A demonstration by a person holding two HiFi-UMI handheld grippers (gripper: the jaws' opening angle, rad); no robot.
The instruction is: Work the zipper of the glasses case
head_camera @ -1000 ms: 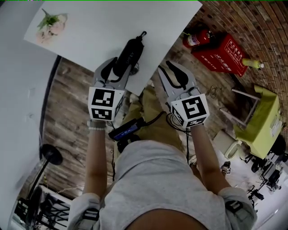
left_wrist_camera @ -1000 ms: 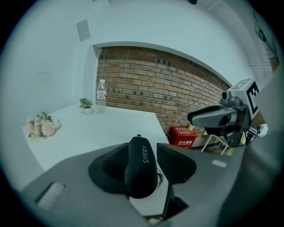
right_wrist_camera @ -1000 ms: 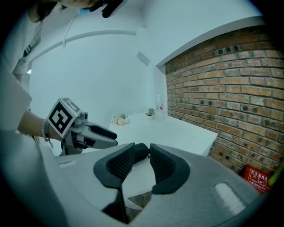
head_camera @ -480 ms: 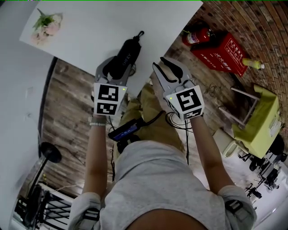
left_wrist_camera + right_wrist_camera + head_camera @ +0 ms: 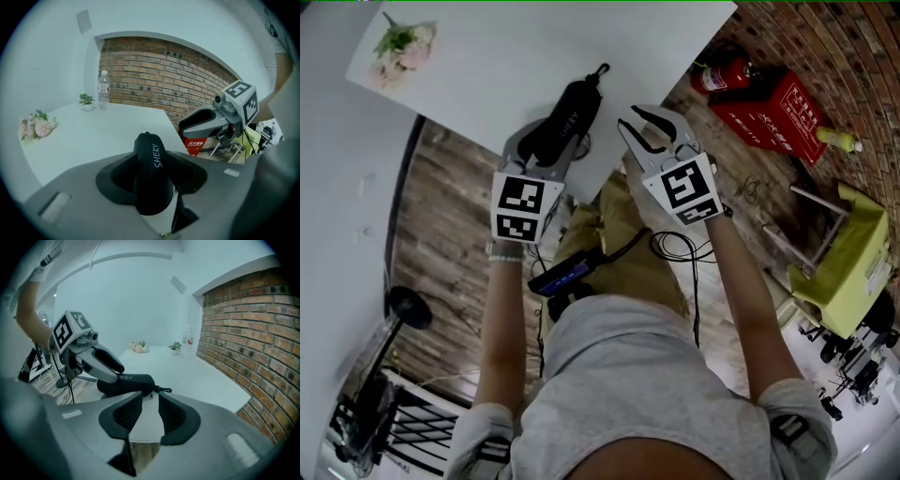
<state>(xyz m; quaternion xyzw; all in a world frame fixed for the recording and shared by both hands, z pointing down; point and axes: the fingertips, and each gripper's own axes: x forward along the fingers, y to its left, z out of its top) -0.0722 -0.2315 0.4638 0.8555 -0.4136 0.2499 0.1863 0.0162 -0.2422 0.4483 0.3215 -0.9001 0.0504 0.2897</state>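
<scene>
A black glasses case (image 5: 567,117) printed "SHERY" lies on the white table (image 5: 487,56) near its front corner. Its loop end with a small clip (image 5: 599,71) points away from me. My left gripper (image 5: 548,141) has the near end of the case (image 5: 151,173) between its pads; the jaws are closing and both pads touch it. My right gripper (image 5: 645,127) stands open just right of the case, over the table's corner, with nothing between its pads (image 5: 124,416). In the right gripper view the case (image 5: 129,380) lies ahead to the left, with a small zipper pull (image 5: 150,396) beside its end.
A flower bunch (image 5: 401,52) lies at the table's far left. A water bottle (image 5: 103,91) and a small plant (image 5: 86,101) stand at the back. On the floor to the right are a fire extinguisher (image 5: 724,75), a red box (image 5: 773,108) and a yellow-green stool (image 5: 848,248).
My right gripper has moved forward and a little left, from beside my lap up to the table's corner next to the case. The left gripper has stayed on the case.
</scene>
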